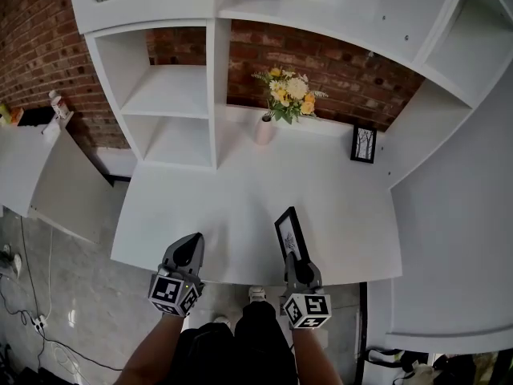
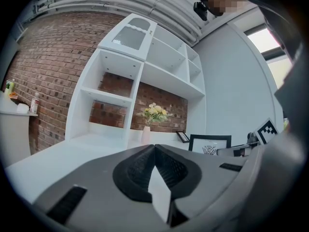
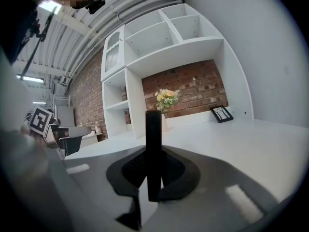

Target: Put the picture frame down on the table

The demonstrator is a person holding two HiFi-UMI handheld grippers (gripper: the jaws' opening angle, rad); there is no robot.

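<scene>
A black picture frame (image 1: 289,233) with a white print stands upright over the white table (image 1: 240,207) near its front edge. My right gripper (image 1: 295,263) is shut on the frame's near edge. In the right gripper view the frame (image 3: 153,149) shows edge-on as a black bar between the jaws. From the left gripper view the same frame (image 2: 210,143) appears at the right, face-on. My left gripper (image 1: 188,253) hovers at the table's front edge to the left, jaws shut with nothing between them.
A second small black frame (image 1: 364,143) leans at the back right. A pink vase of yellow flowers (image 1: 284,99) stands at the back against the brick wall. White shelving (image 1: 172,95) rises on the left and above. A white wall panel (image 1: 457,215) borders the right.
</scene>
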